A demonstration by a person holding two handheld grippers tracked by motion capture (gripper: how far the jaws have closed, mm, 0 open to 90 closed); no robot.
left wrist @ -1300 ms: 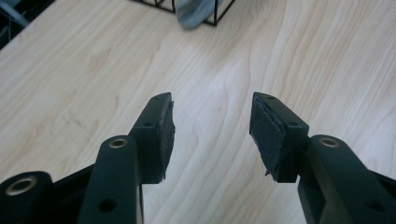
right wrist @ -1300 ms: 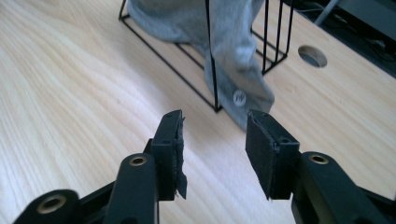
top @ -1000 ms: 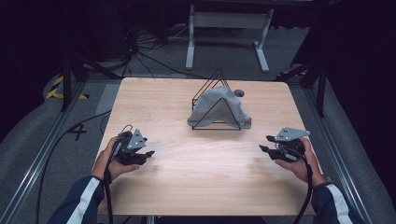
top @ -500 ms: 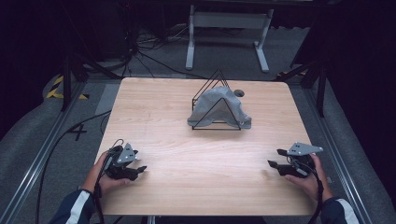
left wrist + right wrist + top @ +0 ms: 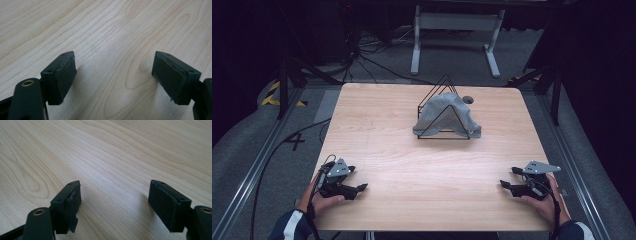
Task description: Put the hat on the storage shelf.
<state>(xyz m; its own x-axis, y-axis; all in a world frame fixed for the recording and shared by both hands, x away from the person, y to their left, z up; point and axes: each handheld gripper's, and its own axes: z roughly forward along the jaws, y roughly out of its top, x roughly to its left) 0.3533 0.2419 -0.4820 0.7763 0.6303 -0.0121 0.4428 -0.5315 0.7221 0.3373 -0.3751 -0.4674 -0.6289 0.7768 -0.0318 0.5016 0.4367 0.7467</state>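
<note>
Both hands have dropped back to near table edge; left gripper [image 5: 357, 181] & right gripper [image 5: 508, 178] jaws just been opening, nothing between. Grey cloth [image 5: 443, 116] is hanging over black wire triangular rack [image 5: 447, 135] mid-table — prob finishing/resetting.

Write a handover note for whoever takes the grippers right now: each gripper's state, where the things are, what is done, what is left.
Left gripper: open, nothing between its fingers, jaws have just been opening; low over the near left corner of the table.
Right gripper: open, holding nothing, jaws also just opening; low over the near right corner.
Grey cloth: draped over the black wire rack at the far middle of the table, apart from both grippers.
Done: cloth hangs on the rack.
Left: nothing in hand; any further step is not evident.
</note>
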